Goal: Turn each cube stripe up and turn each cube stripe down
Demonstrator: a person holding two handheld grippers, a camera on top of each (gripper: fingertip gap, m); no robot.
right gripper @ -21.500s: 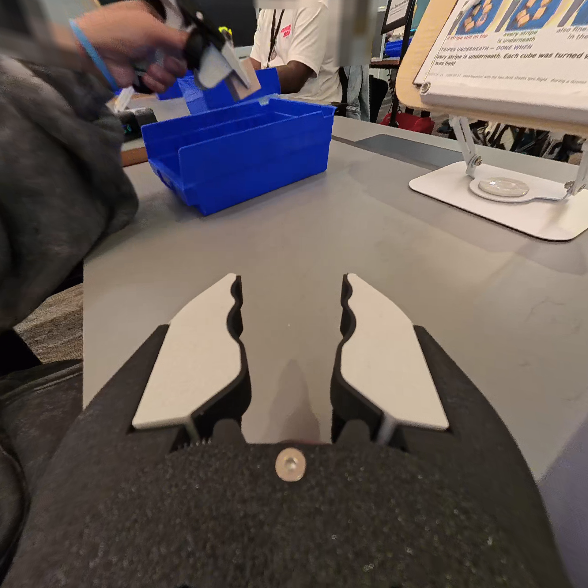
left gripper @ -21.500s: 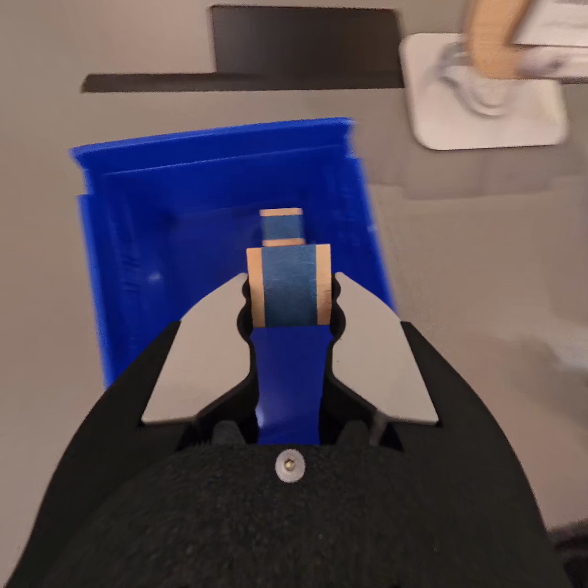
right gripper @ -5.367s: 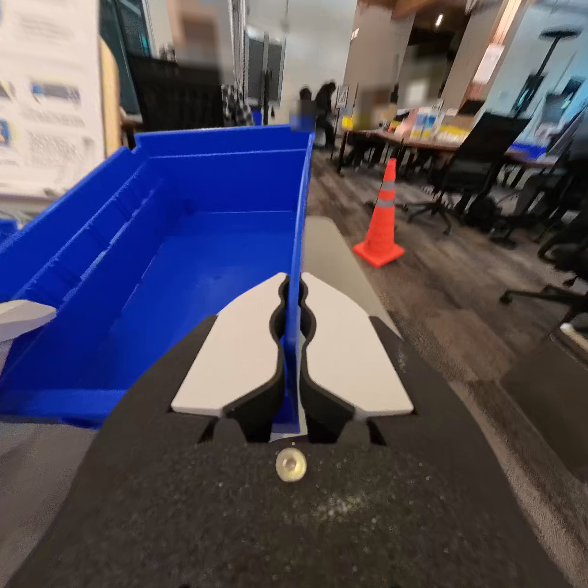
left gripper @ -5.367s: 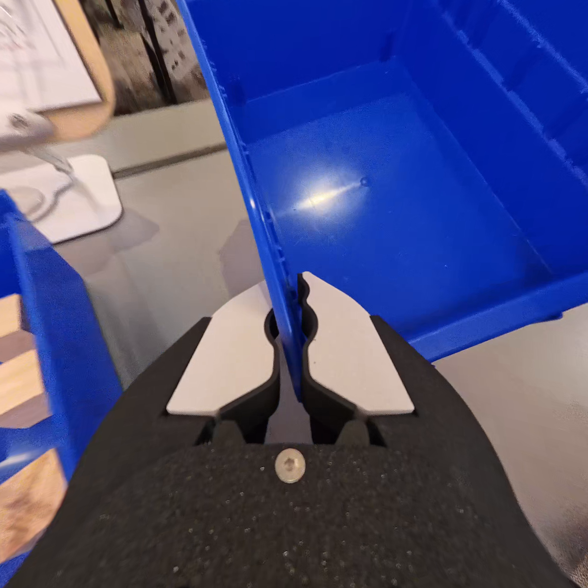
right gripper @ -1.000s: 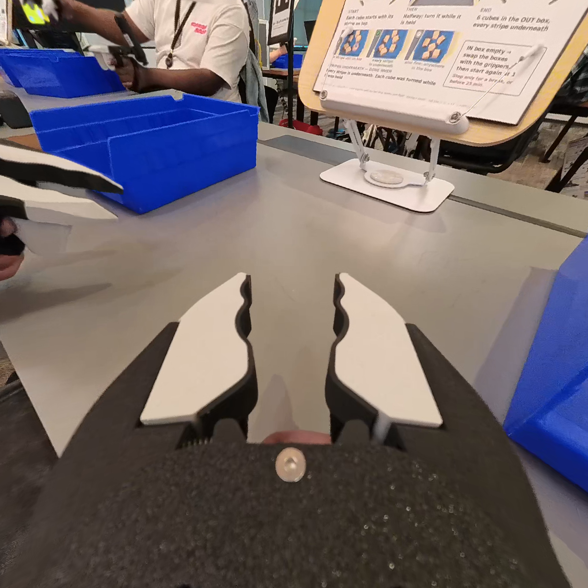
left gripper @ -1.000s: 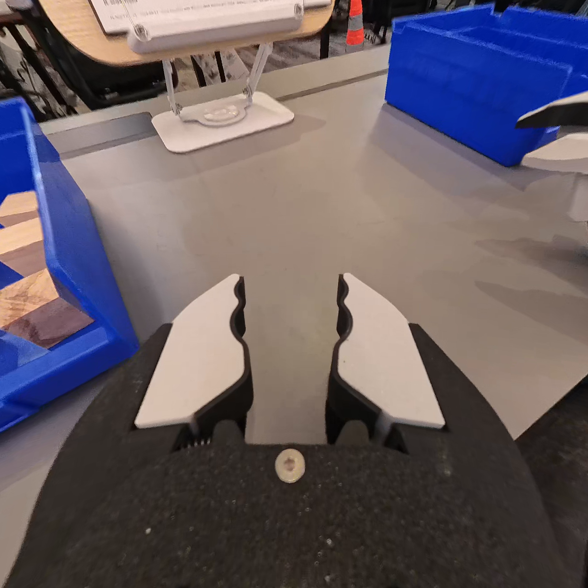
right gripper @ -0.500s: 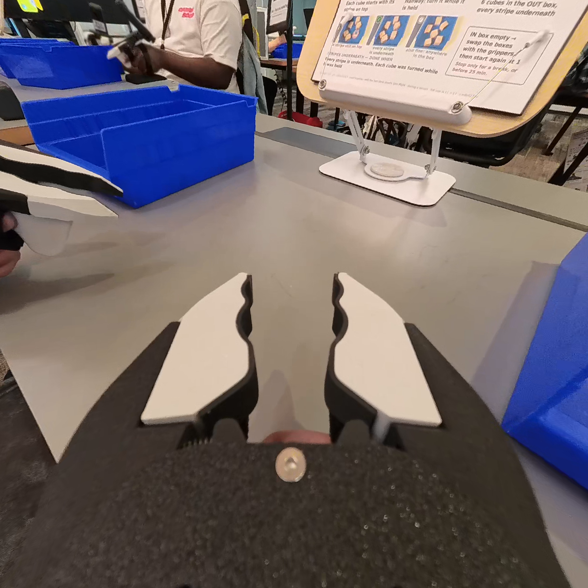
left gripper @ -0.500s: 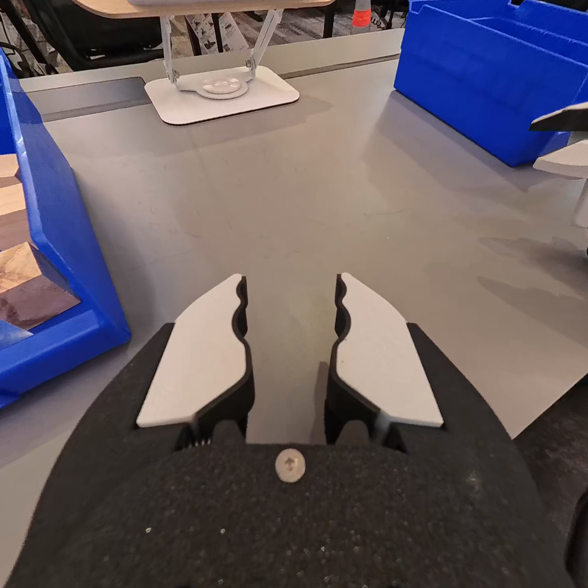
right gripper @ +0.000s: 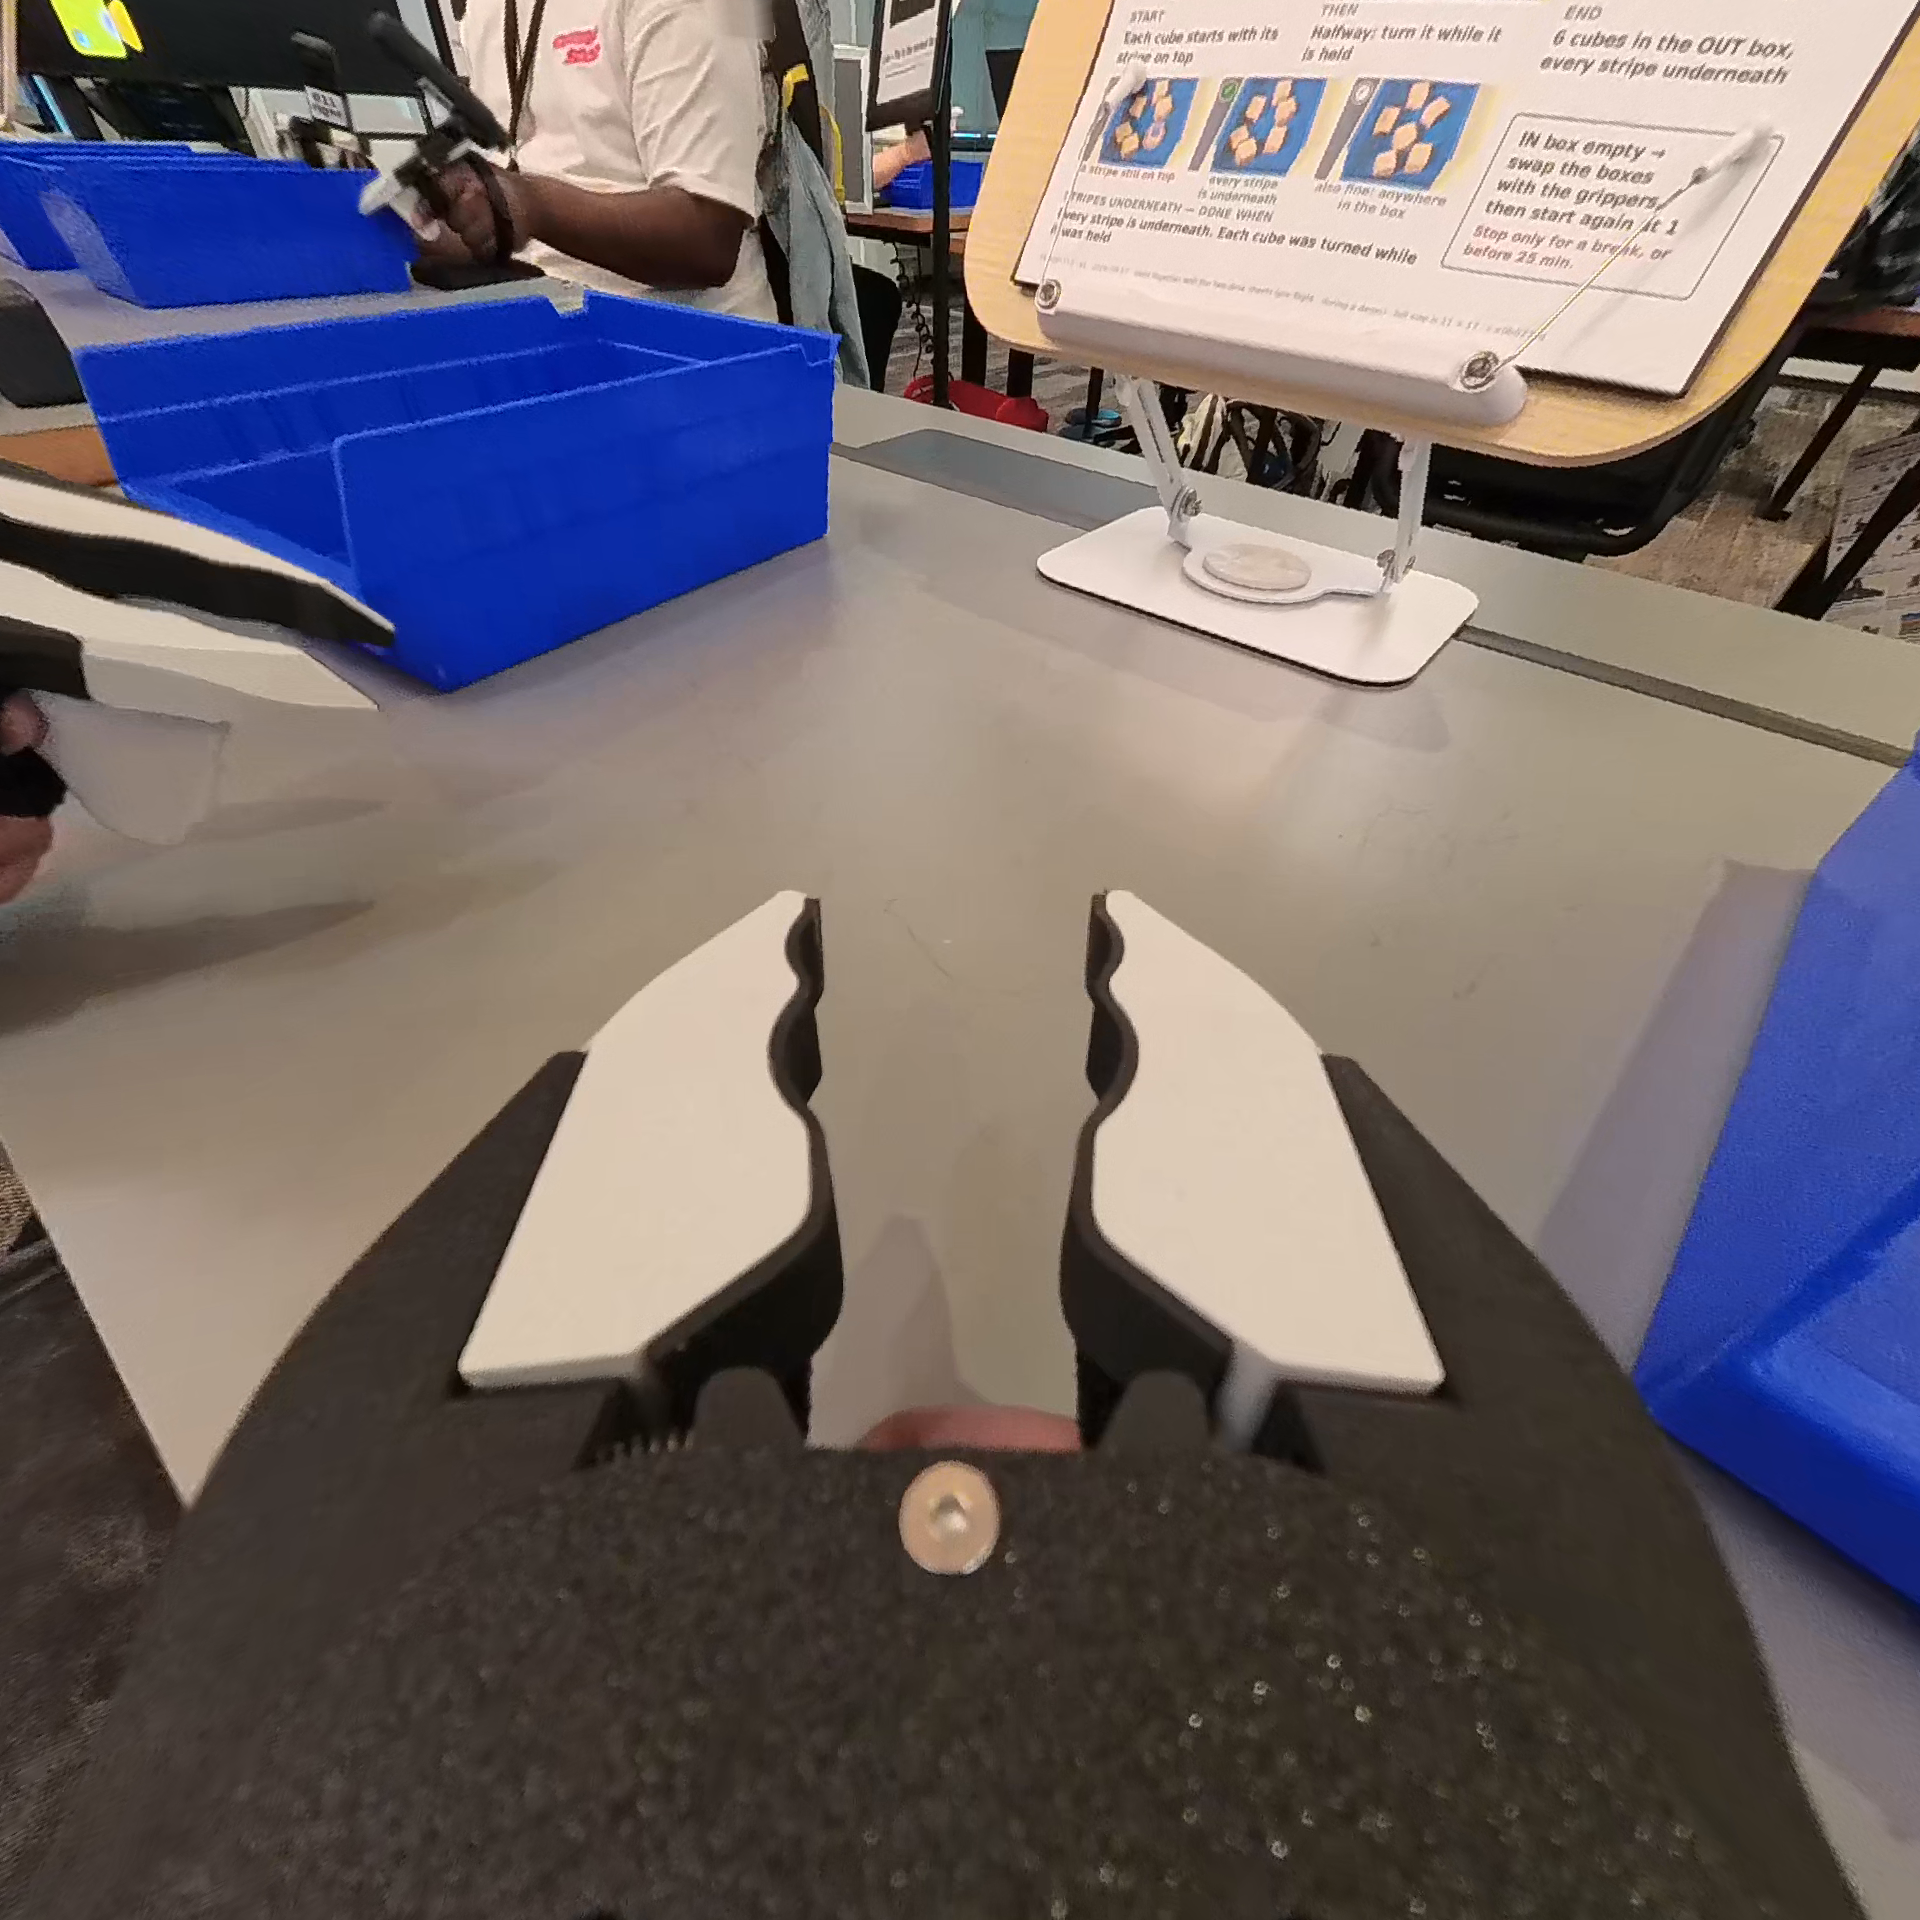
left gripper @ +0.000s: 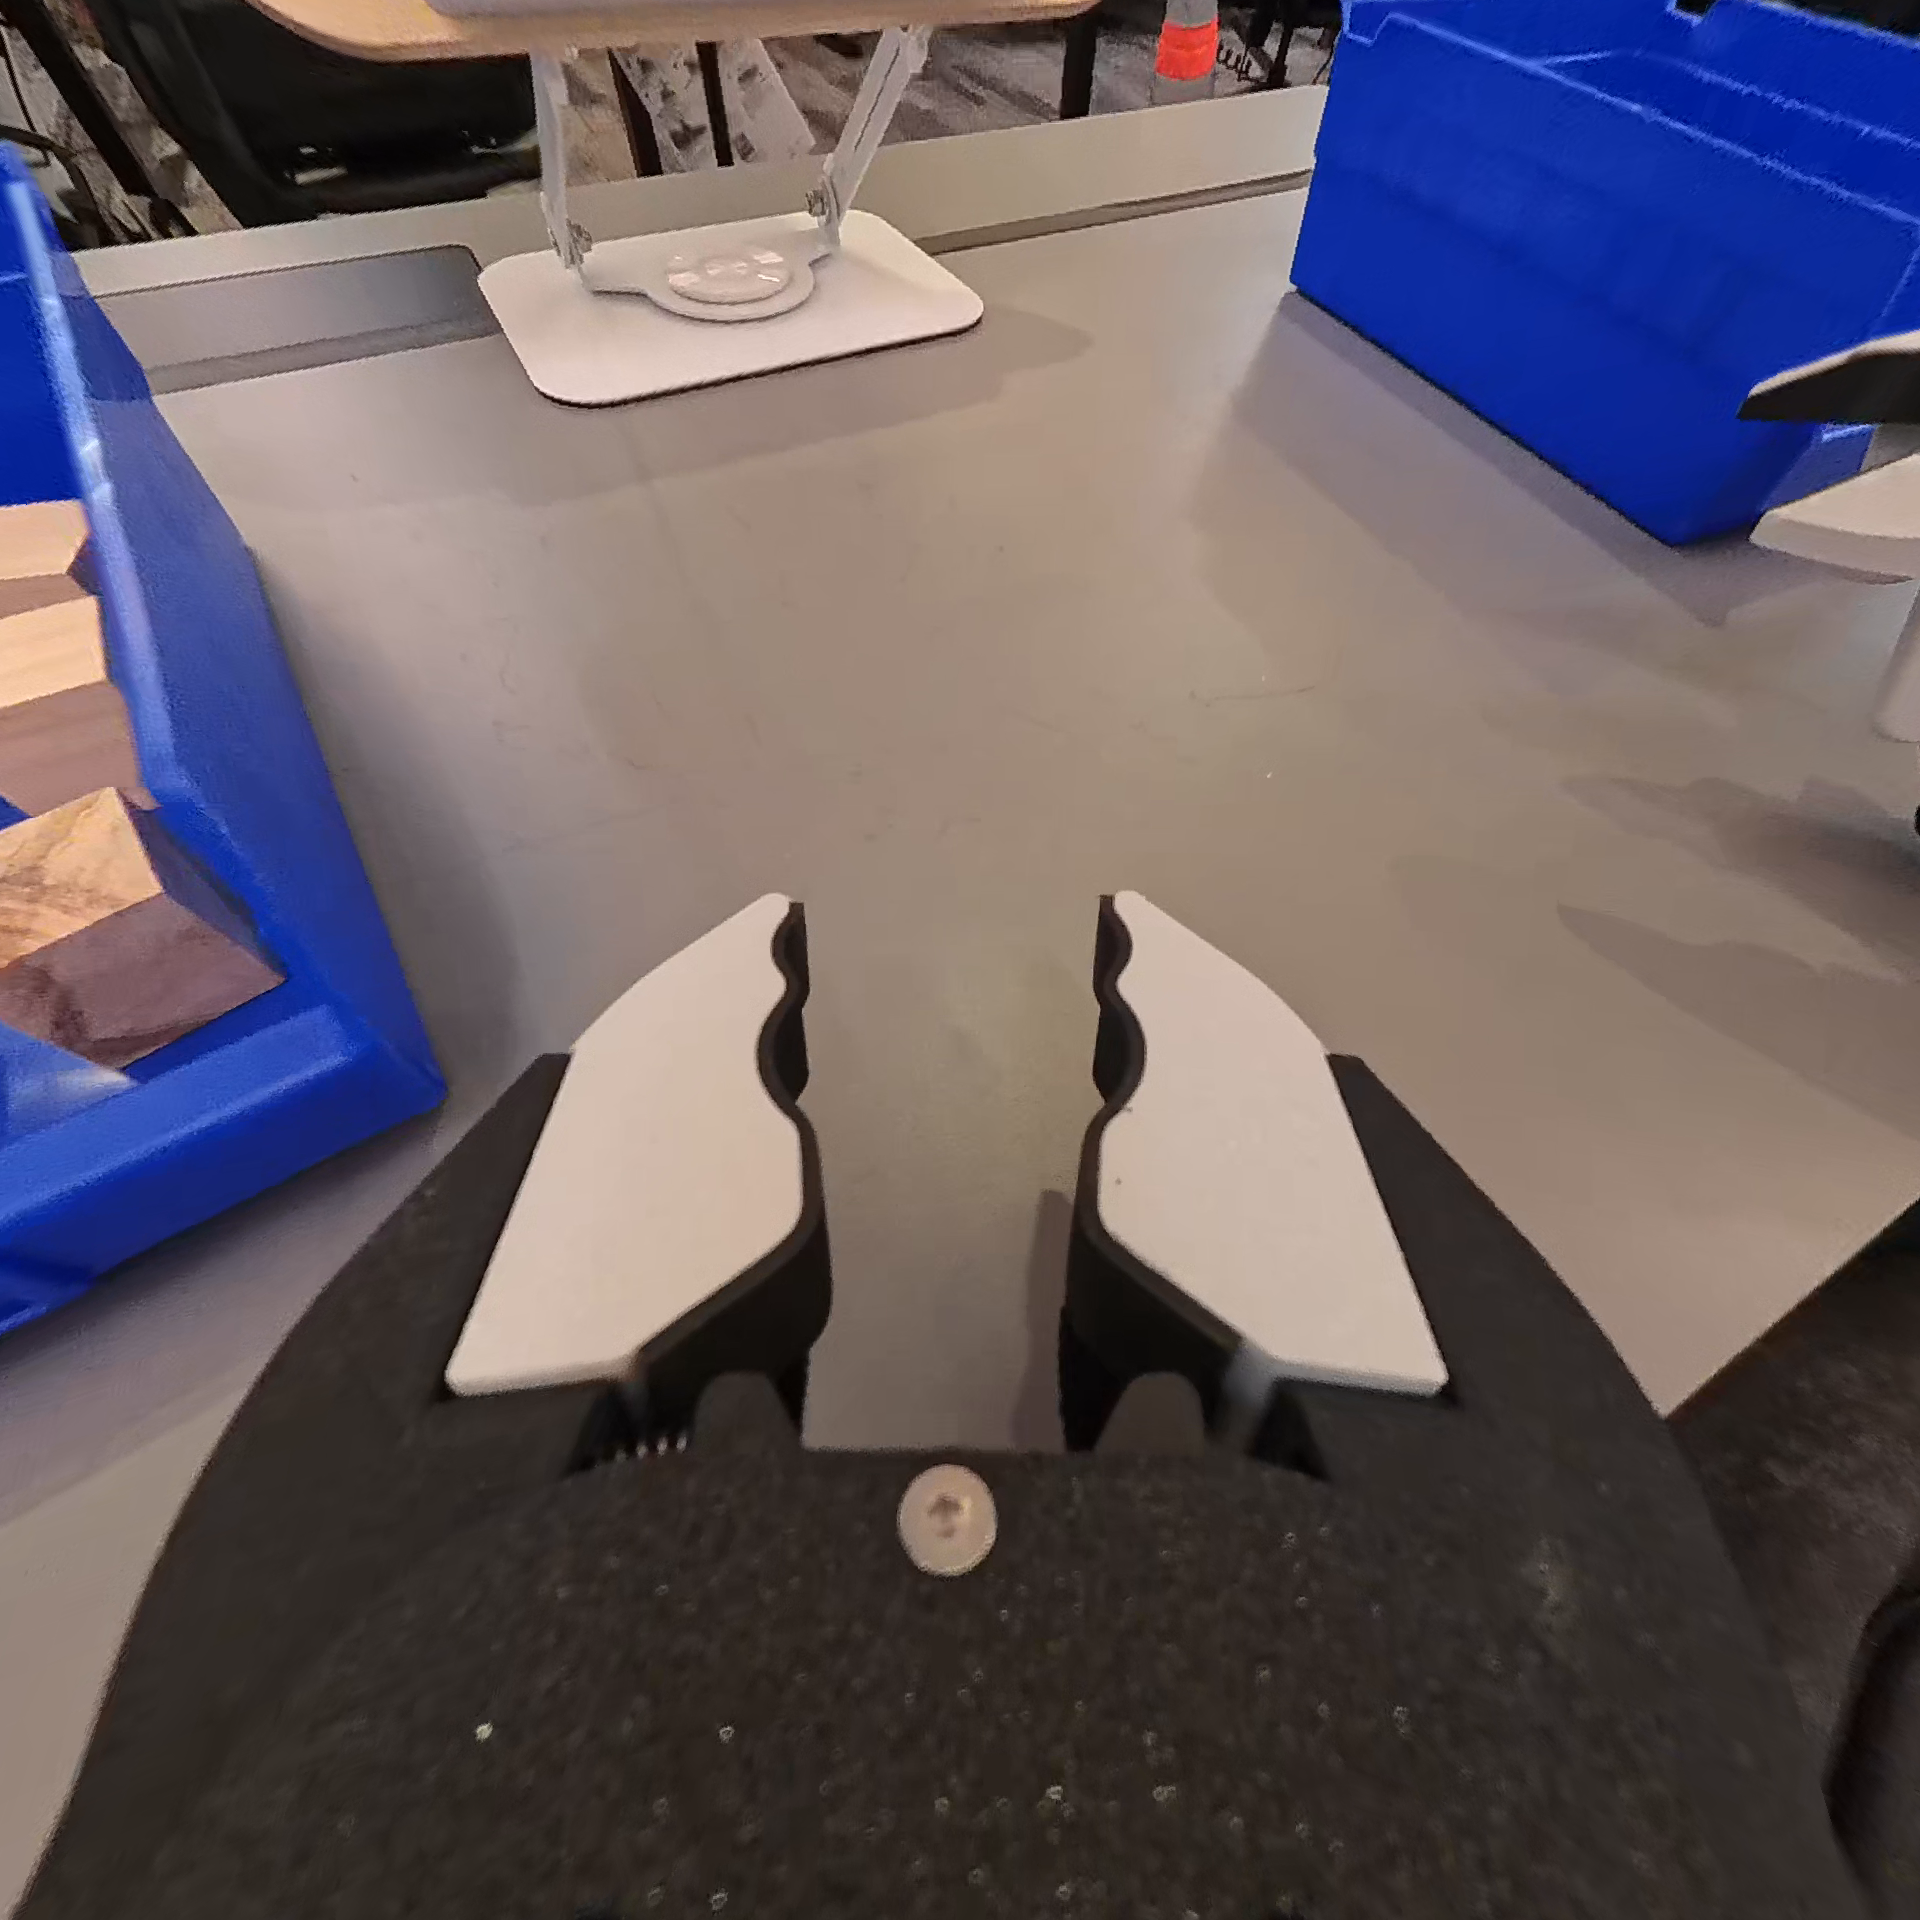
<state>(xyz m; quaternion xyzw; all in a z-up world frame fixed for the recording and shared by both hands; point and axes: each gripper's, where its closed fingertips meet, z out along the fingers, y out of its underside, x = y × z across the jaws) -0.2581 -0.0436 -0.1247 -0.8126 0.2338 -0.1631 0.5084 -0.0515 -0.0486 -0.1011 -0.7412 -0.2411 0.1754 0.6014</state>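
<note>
Both the left gripper (left gripper: 948, 997) and right gripper (right gripper: 951, 992) hover with fingers spread, holding nothing. The cubes (left gripper: 73, 831) sit in the blue bin (left gripper: 260, 831) at left edge; approach squarely, pinching plain sides.

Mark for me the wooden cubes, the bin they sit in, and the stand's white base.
wooden cubes (left gripper: 73, 883): left wrist view, top face of the nearest cube.
blue bin (left gripper: 270, 831): left wrist view, its right side wall.
white base (left gripper: 883, 301): left wrist view, bare right part of the plate.

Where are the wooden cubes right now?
The wooden cubes sit inside the blue bin at the left wrist view's left edge, beside the open left gripper.
</note>
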